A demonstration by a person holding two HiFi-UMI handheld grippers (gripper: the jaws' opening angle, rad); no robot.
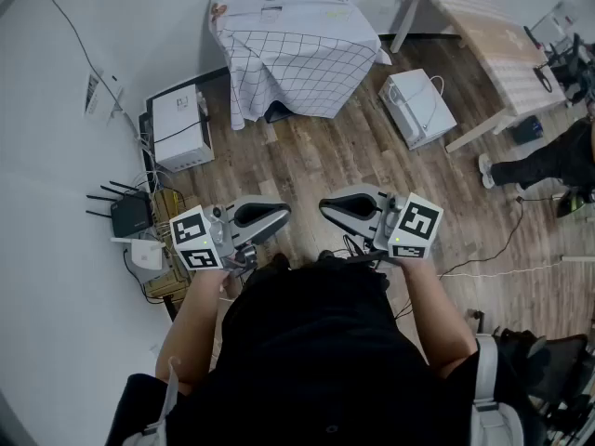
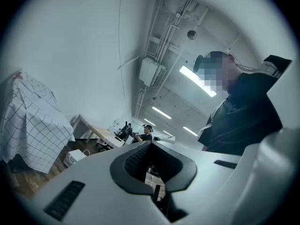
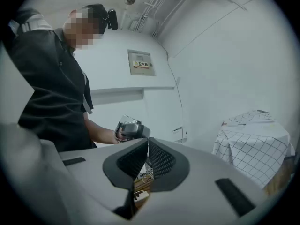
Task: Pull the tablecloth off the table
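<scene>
Both tongs are pressed shut with nothing between them.

Head view: the left tongs [image 1: 270,216] and right tongs [image 1: 339,204] sit close to the person's chest, tips turned toward each other. They are well apart from the white, black-gridded tablecloth [image 1: 288,45], which drapes a small table at the far wall and hides it entirely. A white boxy machine [image 1: 177,128] stands on the wooden floor [image 1: 325,147] just beside the cloth's left hem. A careless pull could, I judge, snag the hem on it or drag the table along. A small reddish mark [image 1: 218,12] at the cloth's back corner is too small to name, perhaps a label.

Left gripper view: closed tongs [image 2: 152,168]; the cloth [image 2: 28,121] is cut off at the left edge.

Right gripper view: closed tongs [image 3: 146,156]; the cloth [image 3: 255,142] is far right, its lower part behind the gripper's body.
</scene>
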